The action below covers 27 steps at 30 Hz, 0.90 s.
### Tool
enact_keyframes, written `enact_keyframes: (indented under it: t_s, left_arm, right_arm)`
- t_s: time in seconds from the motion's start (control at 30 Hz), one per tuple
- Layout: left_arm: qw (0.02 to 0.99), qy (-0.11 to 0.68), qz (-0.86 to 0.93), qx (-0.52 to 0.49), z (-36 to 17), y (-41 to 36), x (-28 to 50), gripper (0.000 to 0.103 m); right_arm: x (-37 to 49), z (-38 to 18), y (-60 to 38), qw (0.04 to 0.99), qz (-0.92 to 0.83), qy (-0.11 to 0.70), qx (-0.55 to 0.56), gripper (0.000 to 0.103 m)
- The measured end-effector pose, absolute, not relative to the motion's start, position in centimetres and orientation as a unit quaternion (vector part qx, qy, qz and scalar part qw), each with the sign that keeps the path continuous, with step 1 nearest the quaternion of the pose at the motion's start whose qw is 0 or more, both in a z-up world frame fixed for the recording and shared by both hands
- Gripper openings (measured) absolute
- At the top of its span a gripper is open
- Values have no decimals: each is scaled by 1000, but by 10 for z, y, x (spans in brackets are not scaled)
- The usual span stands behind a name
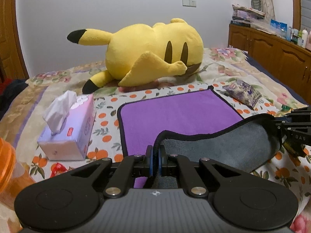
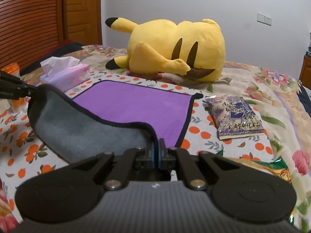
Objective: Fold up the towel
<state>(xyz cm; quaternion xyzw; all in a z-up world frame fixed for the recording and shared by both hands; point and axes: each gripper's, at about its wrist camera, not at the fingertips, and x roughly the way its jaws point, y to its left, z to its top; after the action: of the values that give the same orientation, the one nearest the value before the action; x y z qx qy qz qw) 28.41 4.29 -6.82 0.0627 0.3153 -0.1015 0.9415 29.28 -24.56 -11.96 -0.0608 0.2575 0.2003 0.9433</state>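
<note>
Pinching the black-trimmed near edge of the purple towel (image 1: 175, 112) at bottom centre of the left wrist view: left gripper (image 1: 155, 162), blue pads pressed together on the hem. Same clamp in the right wrist view, right gripper (image 2: 156, 153) closed on the other near corner of the towel (image 2: 136, 104). Lifted between the two, a sagging strip with the grey underside showing; far part lying flat, purple side up, on the orange-print sheet (image 1: 105, 116). Long axis of the raised edge running left to right across both frames; flat part reaching away toward the yellow Pikachu plush (image 1: 147, 52) at upper centre.

Hidden behind each gripper body: the nearest bit of cloth. Cut off at the right edge of the left wrist view, the right gripper, only partly seen. Cut off at lower left, an orange container (image 1: 7, 167), identity unclear. Tissue box (image 1: 68, 132) at left of the towel, snack packet (image 2: 235, 116) at right, both apart from it.
</note>
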Motion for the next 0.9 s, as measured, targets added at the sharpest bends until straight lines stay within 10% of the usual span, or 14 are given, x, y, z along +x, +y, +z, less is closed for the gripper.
enact_keyframes:
  t_s: [0.9]
  left_arm:
    - [959,262,-87,59,-31,35,326,6]
  right_arm:
    - [336,-83,-239,954,183,223,-79,4]
